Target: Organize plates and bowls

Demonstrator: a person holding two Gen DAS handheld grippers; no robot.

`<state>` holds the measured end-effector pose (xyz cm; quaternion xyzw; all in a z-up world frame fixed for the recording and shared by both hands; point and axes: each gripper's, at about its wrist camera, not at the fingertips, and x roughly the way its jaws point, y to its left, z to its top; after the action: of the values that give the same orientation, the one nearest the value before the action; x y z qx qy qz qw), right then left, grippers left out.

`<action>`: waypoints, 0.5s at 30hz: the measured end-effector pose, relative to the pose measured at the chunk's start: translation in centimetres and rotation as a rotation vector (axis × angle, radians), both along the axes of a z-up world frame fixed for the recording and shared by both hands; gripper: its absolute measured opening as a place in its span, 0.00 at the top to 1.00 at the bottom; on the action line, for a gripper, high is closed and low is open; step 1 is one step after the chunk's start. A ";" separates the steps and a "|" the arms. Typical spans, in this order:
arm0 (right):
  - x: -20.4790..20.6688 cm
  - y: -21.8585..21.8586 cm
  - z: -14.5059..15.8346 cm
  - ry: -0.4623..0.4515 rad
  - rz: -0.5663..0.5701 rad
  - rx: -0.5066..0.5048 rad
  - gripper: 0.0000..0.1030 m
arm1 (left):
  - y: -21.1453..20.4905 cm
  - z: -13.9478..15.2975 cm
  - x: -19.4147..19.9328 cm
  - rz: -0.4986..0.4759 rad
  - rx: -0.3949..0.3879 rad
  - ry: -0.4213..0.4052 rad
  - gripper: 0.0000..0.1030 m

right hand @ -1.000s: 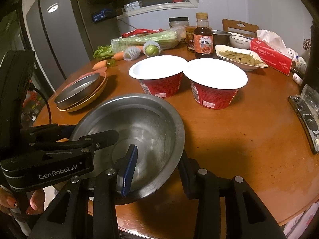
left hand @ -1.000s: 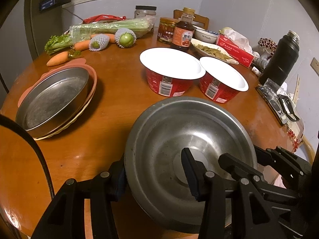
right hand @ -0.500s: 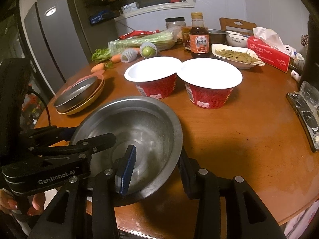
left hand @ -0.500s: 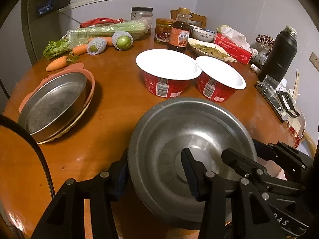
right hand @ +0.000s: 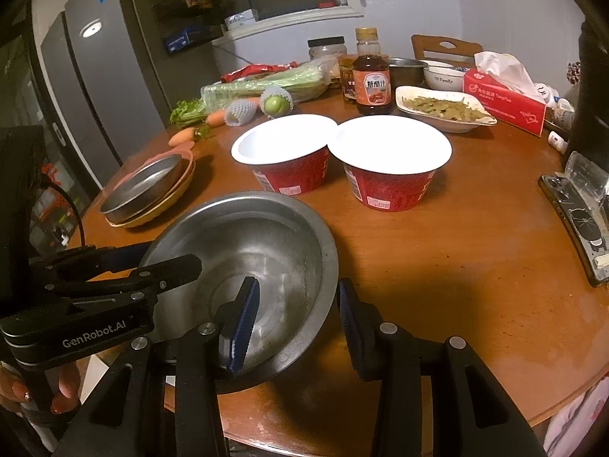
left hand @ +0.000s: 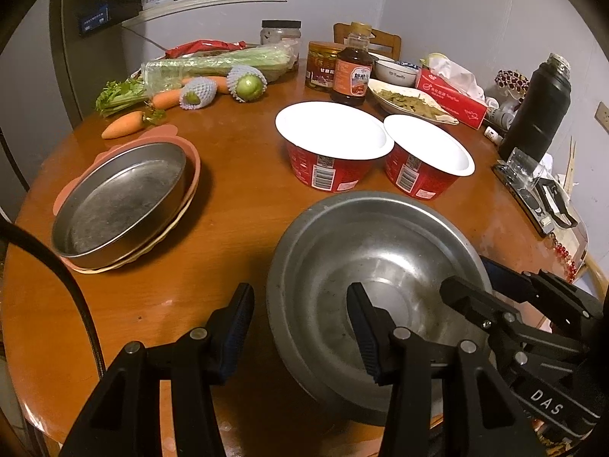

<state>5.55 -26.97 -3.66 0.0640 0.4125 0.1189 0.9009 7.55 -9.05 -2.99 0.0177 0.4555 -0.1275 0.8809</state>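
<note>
Steel bowl (left hand: 380, 266) is sitting at the near edge of the tabletop (left hand: 236, 205). The left tongs (left hand: 300, 320) and right tongs (right hand: 297, 304) are straddling its rim from opposite sides, one finger inside and one outside, both standing open rather than pinching the wall. Two red paper bowls (left hand: 335, 167) are standing side by side just beyond it. Off to the left, a steel pan (left hand: 118, 198) is lying on stacked plates (left hand: 190, 175).

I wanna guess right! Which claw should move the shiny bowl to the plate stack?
Probably left: the left claw straddles the shiny bowl's rim on the side nearest the plate stack; the right claw sits opposite.
</note>
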 end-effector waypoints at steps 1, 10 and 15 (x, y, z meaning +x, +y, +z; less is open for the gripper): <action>0.0 0.0 0.1 -0.001 -0.002 0.000 0.57 | 0.1 0.2 -0.1 0.002 0.000 -0.004 0.51; -0.7 -0.4 1.7 -0.037 -0.009 0.016 0.57 | 0.7 1.8 -0.9 0.017 -0.007 -0.049 0.51; -0.5 -0.1 2.4 -0.051 -0.005 0.041 0.57 | 1.0 2.3 -0.4 0.023 -0.009 -0.061 0.50</action>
<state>5.09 -27.12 -1.28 0.0806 0.3868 0.1268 0.9098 7.16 -8.03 -0.69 0.0125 0.4282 -0.1186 0.8958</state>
